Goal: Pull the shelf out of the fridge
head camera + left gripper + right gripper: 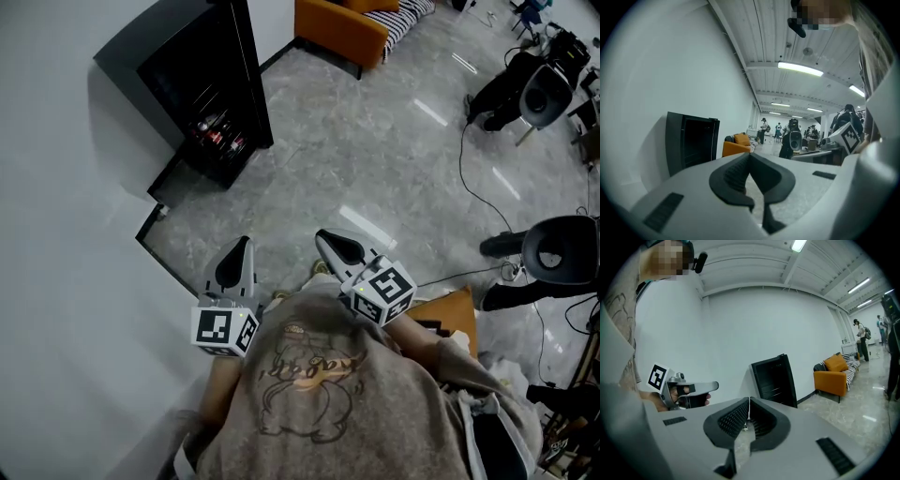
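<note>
Grey-jawed, the left gripper and right gripper are held side by side at the person's chest, well apart from the fridge. Each pair of jaws is pressed together at the tips, with nothing between them – the gripper views show this plainly. Marbled floor stretches from them to the fridge, which stands black against the white wall, its shelves dim inside. Beyond the fridge is an orange sofa.
</note>
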### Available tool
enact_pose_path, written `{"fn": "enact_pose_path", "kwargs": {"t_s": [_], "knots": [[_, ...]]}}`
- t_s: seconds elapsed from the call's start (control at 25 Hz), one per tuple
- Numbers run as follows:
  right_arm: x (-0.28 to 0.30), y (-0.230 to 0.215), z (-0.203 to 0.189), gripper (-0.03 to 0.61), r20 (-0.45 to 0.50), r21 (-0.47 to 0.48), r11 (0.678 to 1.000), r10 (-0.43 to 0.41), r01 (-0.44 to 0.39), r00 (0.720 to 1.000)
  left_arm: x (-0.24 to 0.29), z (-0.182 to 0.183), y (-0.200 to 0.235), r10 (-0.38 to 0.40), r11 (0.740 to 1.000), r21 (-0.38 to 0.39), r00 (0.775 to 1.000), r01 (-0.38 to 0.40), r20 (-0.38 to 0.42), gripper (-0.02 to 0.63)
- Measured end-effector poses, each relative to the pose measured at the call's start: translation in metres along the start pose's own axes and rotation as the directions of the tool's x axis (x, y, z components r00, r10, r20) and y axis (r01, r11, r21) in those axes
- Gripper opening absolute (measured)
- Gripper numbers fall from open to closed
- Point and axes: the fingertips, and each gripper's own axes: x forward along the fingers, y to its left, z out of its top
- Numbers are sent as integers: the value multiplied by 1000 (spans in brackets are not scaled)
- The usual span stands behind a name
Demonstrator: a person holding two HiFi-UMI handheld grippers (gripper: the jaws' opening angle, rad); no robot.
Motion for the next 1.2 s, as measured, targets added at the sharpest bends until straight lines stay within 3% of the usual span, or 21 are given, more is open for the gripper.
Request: {"fn": "enact_pose_path", "kwargs": {"t_s": [0.52, 1.2], "knots": [[37, 14, 2, 23, 19, -27, 999, -16, 17, 1000, -4, -8, 35, -8, 1000, -11, 1000, 8, -3, 5], [102, -34, 20, 23, 33, 15, 999, -31, 31, 999, 57, 11, 82, 17, 1000, -12, 1000, -17, -9, 6]]}}
